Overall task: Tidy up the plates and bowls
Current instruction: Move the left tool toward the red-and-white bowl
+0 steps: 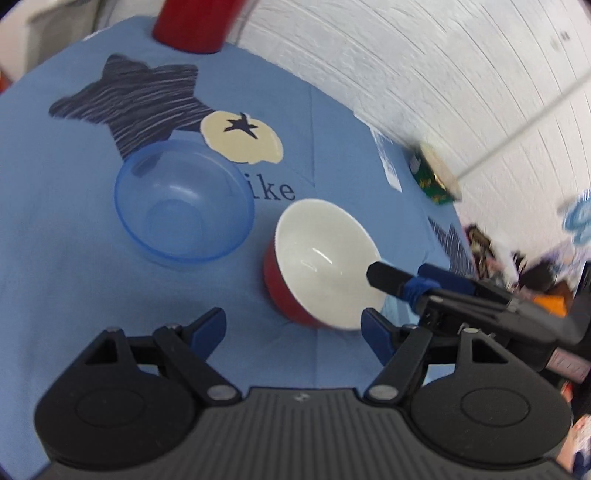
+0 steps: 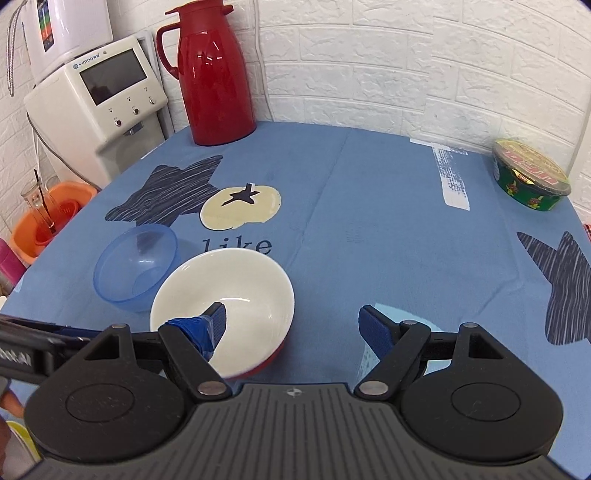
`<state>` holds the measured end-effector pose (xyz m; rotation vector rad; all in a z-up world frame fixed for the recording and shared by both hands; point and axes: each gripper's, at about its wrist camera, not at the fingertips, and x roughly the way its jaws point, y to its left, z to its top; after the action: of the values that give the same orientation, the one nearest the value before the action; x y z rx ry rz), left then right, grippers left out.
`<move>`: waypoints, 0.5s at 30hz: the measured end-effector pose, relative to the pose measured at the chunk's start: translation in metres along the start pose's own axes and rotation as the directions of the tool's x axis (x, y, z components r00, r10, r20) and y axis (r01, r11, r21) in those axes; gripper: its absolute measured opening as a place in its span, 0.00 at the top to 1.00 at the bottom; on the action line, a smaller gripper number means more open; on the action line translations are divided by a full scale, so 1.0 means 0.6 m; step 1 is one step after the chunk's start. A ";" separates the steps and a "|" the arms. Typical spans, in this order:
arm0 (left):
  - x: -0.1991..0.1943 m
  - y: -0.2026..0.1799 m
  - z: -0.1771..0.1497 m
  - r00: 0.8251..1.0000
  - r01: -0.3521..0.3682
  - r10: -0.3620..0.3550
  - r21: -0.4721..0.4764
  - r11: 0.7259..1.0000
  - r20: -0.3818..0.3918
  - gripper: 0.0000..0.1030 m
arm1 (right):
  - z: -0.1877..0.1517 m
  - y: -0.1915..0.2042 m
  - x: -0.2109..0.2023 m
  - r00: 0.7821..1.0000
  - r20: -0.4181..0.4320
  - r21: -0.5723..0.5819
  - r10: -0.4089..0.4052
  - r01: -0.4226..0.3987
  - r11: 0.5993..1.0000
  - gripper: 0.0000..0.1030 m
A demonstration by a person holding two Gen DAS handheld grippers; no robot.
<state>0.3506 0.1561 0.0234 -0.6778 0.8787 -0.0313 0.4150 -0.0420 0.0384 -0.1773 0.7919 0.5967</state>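
A red bowl with a white inside [image 1: 321,266] [image 2: 225,299] sits on the blue tablecloth [image 1: 74,258] [image 2: 369,240], just right of a clear blue plastic bowl [image 1: 184,210] [image 2: 136,269]. My right gripper [image 2: 293,325] [image 1: 402,274] is open. Its tape-wrapped left finger [image 2: 212,325] reaches down inside the red bowl, and its other finger stands well outside the rim on the right. My left gripper [image 1: 291,328] is open and holds nothing. It hovers just short of the red bowl, with its right fingertip next to the near rim.
A red thermos jug [image 2: 214,74] [image 1: 192,26] stands at the back by the white brick wall. A green lidded noodle tub [image 2: 532,181] [image 1: 436,177] sits near the right edge. A white water dispenser [image 2: 99,96] and an orange bucket [image 2: 51,218] stand beyond the table's left edge.
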 end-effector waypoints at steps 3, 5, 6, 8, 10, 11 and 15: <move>0.000 0.012 0.009 0.999 -0.024 0.022 -0.069 0.997 -0.028 0.28 | 0.002 -0.008 0.016 0.999 -0.020 -0.009 -0.026 0.026 1.000 0.37; -0.004 0.022 0.013 0.998 -0.050 0.047 -0.088 0.995 -0.039 0.28 | -0.002 -0.017 0.023 0.999 -0.032 -0.002 -0.036 0.036 0.999 0.37; -0.008 0.027 0.015 0.998 -0.059 0.056 -0.107 0.992 -0.033 0.28 | -0.003 -0.021 0.026 0.999 -0.037 0.007 -0.035 0.035 0.999 0.37; -0.009 0.032 0.019 0.999 -0.045 0.041 -0.151 0.988 -0.024 0.28 | -0.002 -0.026 0.036 0.998 -0.051 0.025 -0.026 0.028 0.999 0.37; -0.002 0.027 0.023 0.999 -0.035 0.033 -0.187 0.982 -0.014 0.28 | 0.002 -0.025 0.050 0.997 -0.069 0.026 -0.023 0.024 0.999 0.37; 0.006 0.022 0.026 0.999 -0.046 0.045 -0.196 0.979 -0.013 0.28 | 0.004 -0.023 0.059 0.996 -0.082 0.021 -0.023 0.025 0.999 0.37; 0.036 0.012 0.028 0.992 -0.124 0.118 -0.225 0.966 -0.041 0.28 | 0.008 -0.016 0.090 0.991 -0.124 -0.015 -0.047 0.046 0.999 0.37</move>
<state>0.3750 0.1646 0.0116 -0.8371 0.9575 0.1728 0.4531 -0.0242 0.0027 -0.2451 0.9026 0.5504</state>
